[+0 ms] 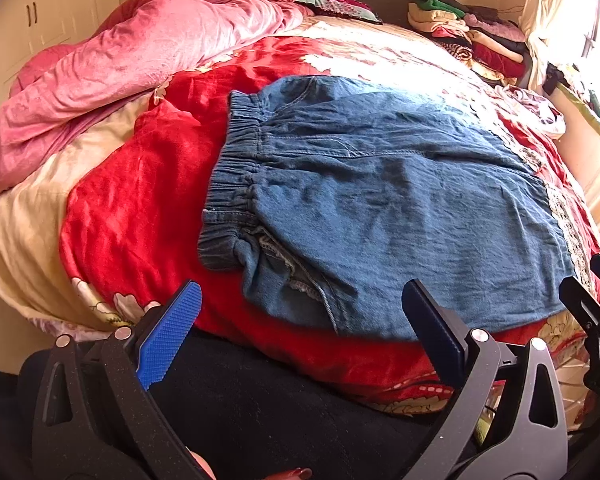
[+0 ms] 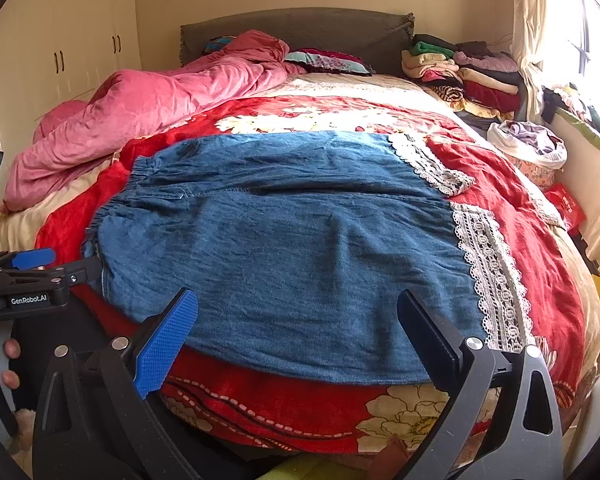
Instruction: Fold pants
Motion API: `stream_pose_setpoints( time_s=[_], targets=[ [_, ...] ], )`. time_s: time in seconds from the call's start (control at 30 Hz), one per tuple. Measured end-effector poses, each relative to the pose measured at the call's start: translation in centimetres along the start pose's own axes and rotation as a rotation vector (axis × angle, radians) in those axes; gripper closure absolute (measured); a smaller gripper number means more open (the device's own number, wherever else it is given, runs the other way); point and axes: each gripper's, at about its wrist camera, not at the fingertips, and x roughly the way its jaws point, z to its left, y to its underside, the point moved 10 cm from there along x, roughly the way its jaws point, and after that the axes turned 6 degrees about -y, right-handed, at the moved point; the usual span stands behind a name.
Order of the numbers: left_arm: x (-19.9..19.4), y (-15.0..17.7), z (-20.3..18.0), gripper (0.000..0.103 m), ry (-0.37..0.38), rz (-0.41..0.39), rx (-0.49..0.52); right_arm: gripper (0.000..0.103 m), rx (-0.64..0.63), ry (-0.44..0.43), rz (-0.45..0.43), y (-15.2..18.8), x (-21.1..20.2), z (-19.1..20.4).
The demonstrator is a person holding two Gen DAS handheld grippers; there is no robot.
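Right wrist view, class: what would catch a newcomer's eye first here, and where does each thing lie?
The blue denim pants fill the middle, spread flat on a red flowered blanket, with white lace hems at their right end. A crumpled pink quilt lies at the bed's far left, and a pile of folded clothes sits by the headboard on the right. Both grippers are open, holding nothing.

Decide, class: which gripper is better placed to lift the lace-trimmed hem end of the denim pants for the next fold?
Probably the right gripper. It hangs open over the pants beside the lace hem. The left gripper, also open, faces the elastic waistband.
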Motion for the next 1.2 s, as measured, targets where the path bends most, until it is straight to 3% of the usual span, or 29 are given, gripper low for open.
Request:
stream_pose_setpoints(
  time_s=[0.47, 0.67, 0.83, 1.03, 1.2],
  targets=[
    [3.5, -3.6, 4.0, 0.008, -0.076, 0.02, -0.058, 0.004, -0.085, -0.038, -0.005, -5.9, 4.9, 0.7],
    [4.9, -6.4, 5.5, 0.008, -0.094, 0.012, -0.073, 0.004, -0.131, -0.094, 0.049, -8.3, 8.5, 1.8],
    [6.5, -9.2, 6.5, 0.008, -0.114, 0.009, -0.072, 0.004, -0.17, -0.091, 0.068, -10.5, 11.3, 2.1],
    [9.9, -12.6, 7.7, 0.008, -0.106, 0.043, -0.089, 0.004, -0.227, -0.116, 0.113, -13.0, 15.3, 2.4],
    [12.4, -14.4, 7.9, 0.009, -0.072, 0.065, -0.087, 0.004, -0.299, -0.082, 0.124, -14.7, 18.4, 2.7]
  ],
)
